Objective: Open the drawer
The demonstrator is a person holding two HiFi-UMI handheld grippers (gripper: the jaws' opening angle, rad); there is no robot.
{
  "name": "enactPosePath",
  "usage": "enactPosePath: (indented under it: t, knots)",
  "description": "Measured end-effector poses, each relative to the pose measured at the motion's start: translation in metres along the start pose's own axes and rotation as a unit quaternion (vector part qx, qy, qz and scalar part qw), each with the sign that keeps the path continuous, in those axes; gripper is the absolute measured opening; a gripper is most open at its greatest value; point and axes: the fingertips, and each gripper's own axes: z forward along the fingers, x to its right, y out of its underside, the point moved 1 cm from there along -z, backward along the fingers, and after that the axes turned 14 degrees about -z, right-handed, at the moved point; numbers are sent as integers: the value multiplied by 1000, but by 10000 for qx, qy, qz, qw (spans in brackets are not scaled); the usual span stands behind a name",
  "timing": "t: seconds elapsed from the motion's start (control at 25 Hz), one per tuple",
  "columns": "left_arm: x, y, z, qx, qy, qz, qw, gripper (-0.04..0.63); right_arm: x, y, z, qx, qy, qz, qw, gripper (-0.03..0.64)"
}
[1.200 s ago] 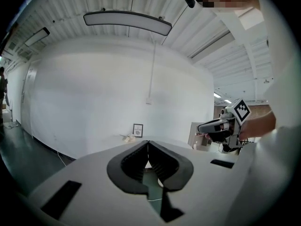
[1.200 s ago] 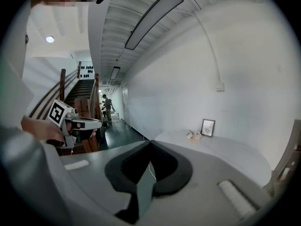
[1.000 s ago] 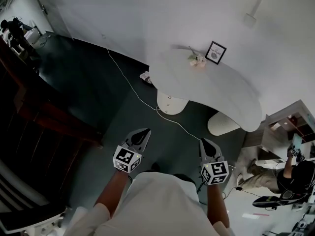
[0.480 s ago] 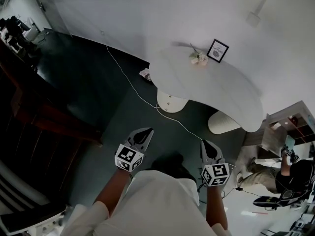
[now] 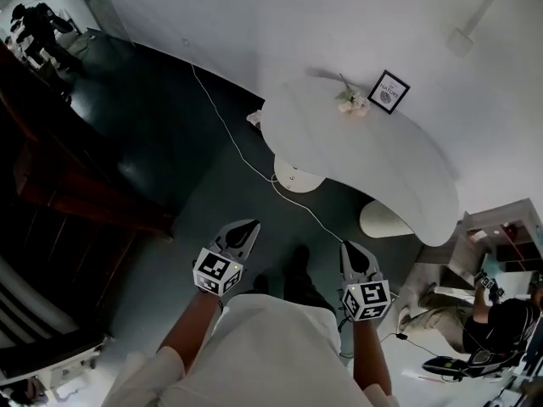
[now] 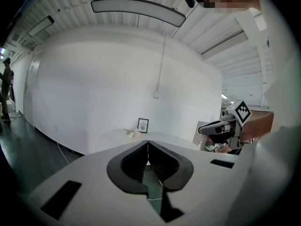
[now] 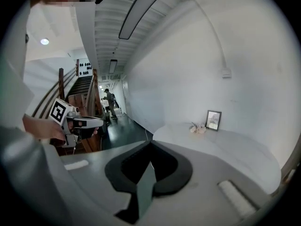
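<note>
left gripper point(image 5: 252, 226) and right gripper point(image 5: 349, 247) are hanging pressed together, empty; no drawer is showing, so locating it near the table point(image 5: 382, 155) at 1 o'clock seems next

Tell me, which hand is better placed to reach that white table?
Right, slightly. The right gripper sits nearer the white table; the left gripper is over dark floor. Both are shut and empty.
</note>
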Motion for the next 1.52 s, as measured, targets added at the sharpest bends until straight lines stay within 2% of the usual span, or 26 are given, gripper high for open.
enactPosePath:
  t: [0.4,0.8,1.08,1.52]
  knots:
    - [-9,-9,74,54,-530,-238,9983,8,75,-7,73,-117,-739,-219,9970,11]
    - [-15,-8,132,59,-1089,-420,9932,8,125,9,133,-254,-1466,-213,9886,11]
    - [-23,2,156,33,-1287,-581,9900,8,132,19,164,-336,-1835,-305,9820,11]
    - [-46,4,177,69,-1291,-657,9894,8,119,37,201,-690,-2255,-363,9711,11]
